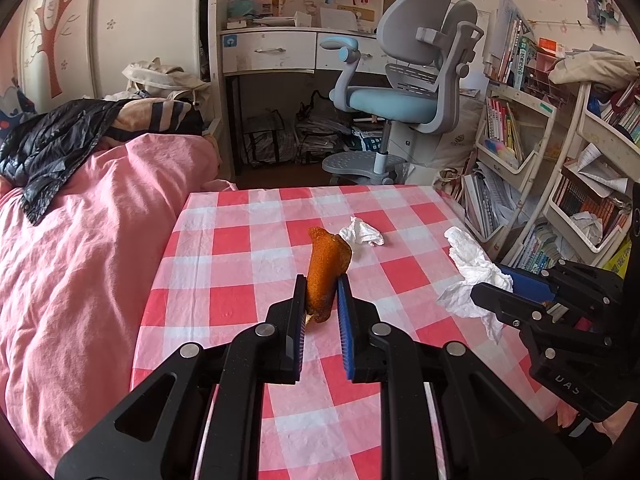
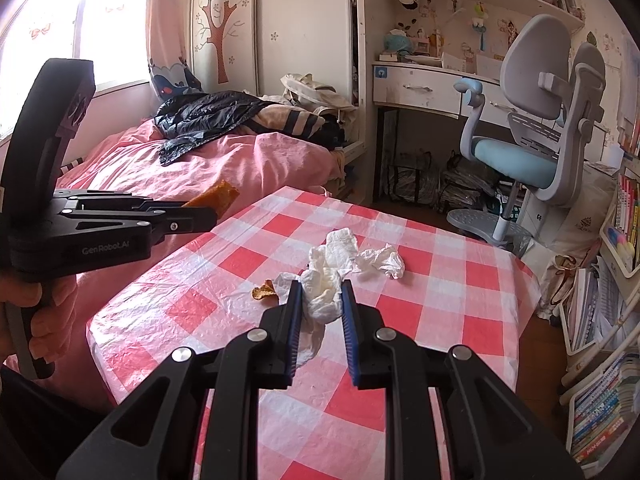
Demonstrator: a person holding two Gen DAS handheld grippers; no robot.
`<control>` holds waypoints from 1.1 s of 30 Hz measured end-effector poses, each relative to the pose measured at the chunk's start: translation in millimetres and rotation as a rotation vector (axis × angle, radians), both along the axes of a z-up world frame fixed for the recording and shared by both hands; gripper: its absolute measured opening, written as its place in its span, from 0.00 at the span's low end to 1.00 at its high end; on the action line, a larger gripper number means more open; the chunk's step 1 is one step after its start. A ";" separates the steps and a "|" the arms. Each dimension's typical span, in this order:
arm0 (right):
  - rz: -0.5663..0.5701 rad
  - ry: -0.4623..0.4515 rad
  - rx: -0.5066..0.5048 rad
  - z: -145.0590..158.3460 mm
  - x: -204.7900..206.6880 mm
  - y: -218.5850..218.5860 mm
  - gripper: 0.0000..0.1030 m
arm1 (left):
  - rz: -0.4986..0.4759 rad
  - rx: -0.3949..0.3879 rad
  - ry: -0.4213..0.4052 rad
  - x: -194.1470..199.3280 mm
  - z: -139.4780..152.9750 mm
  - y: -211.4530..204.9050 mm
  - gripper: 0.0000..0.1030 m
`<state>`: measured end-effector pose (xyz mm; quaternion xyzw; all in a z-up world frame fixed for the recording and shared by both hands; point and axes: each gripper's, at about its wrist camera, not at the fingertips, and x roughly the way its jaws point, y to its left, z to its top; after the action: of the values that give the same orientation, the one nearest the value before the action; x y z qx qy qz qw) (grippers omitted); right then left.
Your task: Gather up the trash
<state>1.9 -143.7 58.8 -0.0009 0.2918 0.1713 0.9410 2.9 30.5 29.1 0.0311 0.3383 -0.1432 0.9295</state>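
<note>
A bed under a rumpled pink cover [image 1: 80,248] lies left of the red-and-white checked cloth-covered surface [image 1: 248,240], and a grey and pale-blue desk chair [image 1: 404,92] stands at the far side. The black left gripper [image 1: 320,284] is clamped on a curled orange fruit peel [image 1: 326,264] held above the cloth. The black right gripper [image 2: 321,288] pinches a crumpled white tissue [image 2: 326,284] near the surface's right edge. A smaller crumpled white tissue [image 2: 382,260] lies beyond, and a small dried orange peel scrap [image 2: 264,293] lies left.
</note>
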 end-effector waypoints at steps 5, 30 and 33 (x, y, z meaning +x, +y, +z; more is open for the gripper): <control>0.001 0.000 0.000 0.2 0.0 -0.5 0.20 | 0.000 0.000 0.000 -0.1 0.0 -0.2 0.14; -0.017 -0.009 0.011 0.3 -0.2 -14.6 0.20 | -0.029 0.008 -0.006 -2.7 0.7 -14.2 0.14; -0.035 -0.017 0.022 4.8 -1.4 -18.6 0.20 | -0.034 0.008 -0.002 -2.8 -0.4 -16.9 0.14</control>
<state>0.5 -162.3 63.6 0.0132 0.2821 0.1579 0.9462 0.1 13.5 28.7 0.0406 0.3372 -0.1576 0.9273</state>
